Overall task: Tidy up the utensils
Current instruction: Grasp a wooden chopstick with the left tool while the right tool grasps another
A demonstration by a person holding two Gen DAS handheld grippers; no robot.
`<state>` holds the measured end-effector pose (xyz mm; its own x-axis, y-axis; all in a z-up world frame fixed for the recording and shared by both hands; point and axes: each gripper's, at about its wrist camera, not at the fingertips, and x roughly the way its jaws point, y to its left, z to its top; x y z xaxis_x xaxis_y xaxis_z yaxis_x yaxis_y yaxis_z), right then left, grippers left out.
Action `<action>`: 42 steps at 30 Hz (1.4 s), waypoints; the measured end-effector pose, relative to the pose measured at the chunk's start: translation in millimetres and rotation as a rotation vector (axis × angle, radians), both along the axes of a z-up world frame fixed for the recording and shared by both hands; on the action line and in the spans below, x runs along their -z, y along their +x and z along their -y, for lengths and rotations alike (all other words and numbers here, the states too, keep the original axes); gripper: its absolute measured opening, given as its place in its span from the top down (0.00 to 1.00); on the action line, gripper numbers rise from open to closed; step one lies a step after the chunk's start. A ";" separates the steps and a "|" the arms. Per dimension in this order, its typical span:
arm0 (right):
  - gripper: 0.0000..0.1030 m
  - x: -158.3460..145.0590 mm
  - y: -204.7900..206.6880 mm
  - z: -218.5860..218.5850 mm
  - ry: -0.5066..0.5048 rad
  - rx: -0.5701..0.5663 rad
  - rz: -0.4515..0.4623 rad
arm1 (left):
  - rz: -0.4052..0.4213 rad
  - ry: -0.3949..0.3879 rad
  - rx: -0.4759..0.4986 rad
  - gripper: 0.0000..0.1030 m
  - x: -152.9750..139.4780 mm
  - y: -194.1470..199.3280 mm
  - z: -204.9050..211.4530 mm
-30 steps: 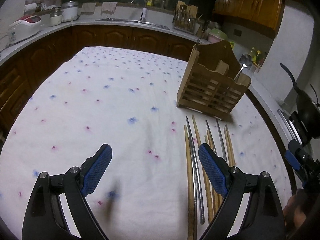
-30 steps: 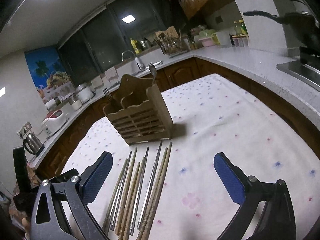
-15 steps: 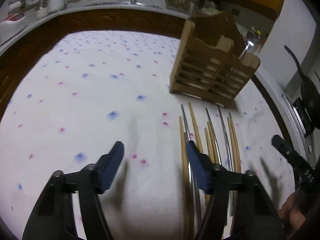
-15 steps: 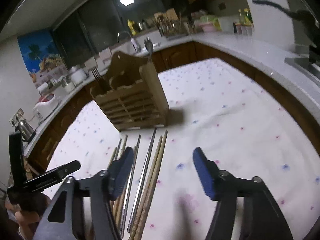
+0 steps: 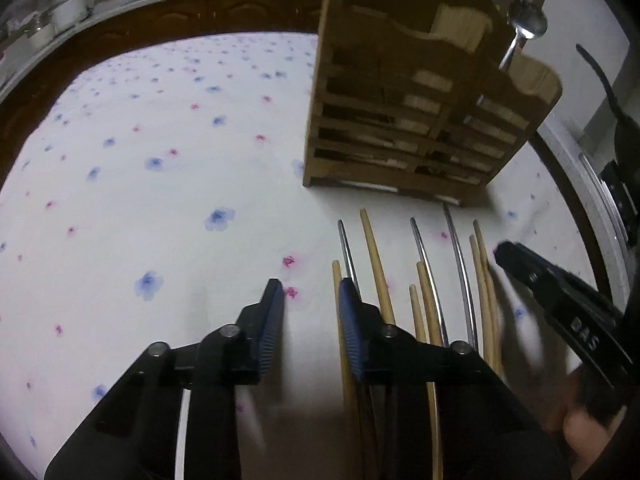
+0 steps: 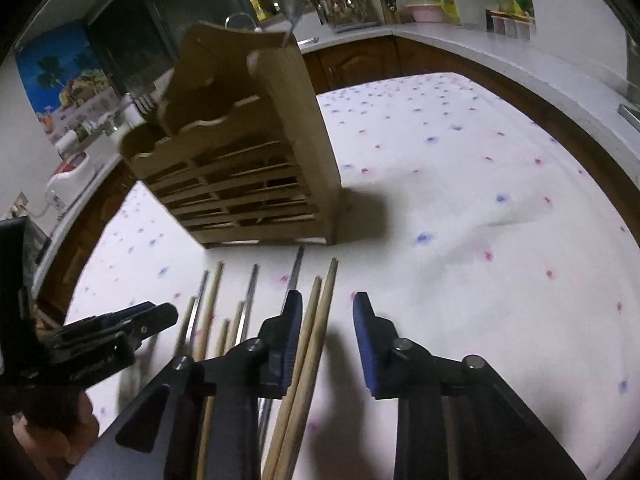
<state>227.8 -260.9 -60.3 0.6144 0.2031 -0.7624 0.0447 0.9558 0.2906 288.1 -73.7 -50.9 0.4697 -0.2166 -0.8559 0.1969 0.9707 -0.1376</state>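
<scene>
Several wooden chopsticks (image 5: 424, 284) and metal chopsticks (image 5: 460, 264) lie in a row on the flowered cloth in front of a wooden utensil holder (image 5: 400, 120) (image 6: 248, 168). A spoon (image 5: 524, 28) stands in the holder. My left gripper (image 5: 310, 312) hangs low over the row's left end, jaws closing. The outermost wooden stick lies along its right pad; the left pad is over bare cloth. My right gripper (image 6: 328, 316) is over the row's right end, jaws closing. Two wooden chopsticks (image 6: 320, 320) lie between them beside the left pad; the right pad stands clear.
The right gripper's fingers (image 5: 540, 280) show at the left wrist view's right edge, and the left gripper's fingers (image 6: 120, 328) at the right wrist view's left edge. A kitchen counter with a dish rack (image 6: 340, 4) and a rice cooker (image 6: 68, 164) curves around the table.
Both grippers have come forward and down toward the chopsticks. Their jaws have narrowed from wide open to a small gap. The holder looms larger.
</scene>
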 end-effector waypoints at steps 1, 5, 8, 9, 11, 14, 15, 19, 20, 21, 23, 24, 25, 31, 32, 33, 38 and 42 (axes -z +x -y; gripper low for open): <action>0.79 2.9 4.5 -0.4 -0.008 -0.001 -0.011 | 0.006 0.007 0.005 0.75 -0.5 -0.2 0.8; 0.83 12.2 13.0 -6.9 -0.051 -0.013 -0.027 | 0.029 0.031 0.030 0.74 -0.4 -3.8 1.4; 0.88 11.5 8.2 -9.8 -0.083 -0.033 -0.022 | 0.033 0.081 0.032 0.83 1.5 -7.4 -5.2; 0.90 11.4 5.6 -7.8 -0.079 -0.035 -0.023 | 0.049 0.086 0.035 0.83 1.3 -10.1 -10.2; 0.91 11.5 -1.9 -2.1 -0.072 -0.035 -0.025 | 0.034 0.044 0.034 0.83 0.3 -13.0 -23.7; 0.91 12.3 -9.8 6.8 -0.046 -0.022 -0.030 | 0.009 -0.009 0.012 0.83 -1.0 -10.8 -33.6; 0.91 12.6 -9.7 8.4 -0.034 -0.019 -0.032 | 0.001 -0.022 0.000 0.83 -2.1 -9.4 -35.7; 0.86 10.4 -6.3 7.0 -0.006 -0.012 -0.039 | -0.016 -0.082 -0.002 0.83 -9.2 -5.1 -34.9; 0.86 10.0 -5.8 5.1 -0.010 -0.012 -0.038 | -0.017 -0.085 0.005 0.83 -10.7 -3.7 -32.9; 0.86 10.3 -5.1 3.4 -0.013 -0.015 -0.039 | -0.018 -0.086 0.014 0.83 -12.6 -1.8 -28.5; 0.86 11.6 -4.5 2.7 -0.008 -0.013 -0.041 | -0.012 -0.069 0.029 0.83 -10.3 -4.3 -20.6; 0.86 11.8 -4.4 2.6 -0.010 -0.012 -0.039 | -0.011 -0.044 0.038 0.83 -8.9 -3.4 -14.8; 0.86 12.2 -4.6 2.0 -0.013 -0.012 -0.039 | -0.021 -0.010 0.051 0.82 -4.8 -2.5 -9.4; 0.89 13.6 -4.6 3.8 -0.020 -0.019 -0.036 | -0.028 -0.015 0.089 0.82 -1.4 -0.7 -7.6; 0.89 13.6 -3.5 4.3 -0.020 -0.018 -0.036 | -0.040 -0.034 0.086 0.82 -0.8 0.8 -8.9; 0.89 13.5 -2.7 3.7 -0.022 -0.018 -0.035 | -0.043 -0.038 0.084 0.82 -0.5 1.9 -10.3; 0.89 13.6 -0.5 1.4 -0.033 -0.016 -0.033 | -0.055 -0.020 0.105 0.82 -2.0 3.0 -1.3; 0.89 14.3 -1.7 4.2 -0.021 -0.021 -0.030 | -0.051 0.010 0.129 0.82 0.1 2.0 7.9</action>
<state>226.1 -265.1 -74.6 0.5869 0.1993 -0.7847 0.0331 0.9625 0.2692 290.1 -81.5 -51.0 0.3946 -0.2639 -0.8801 0.3132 0.9391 -0.1412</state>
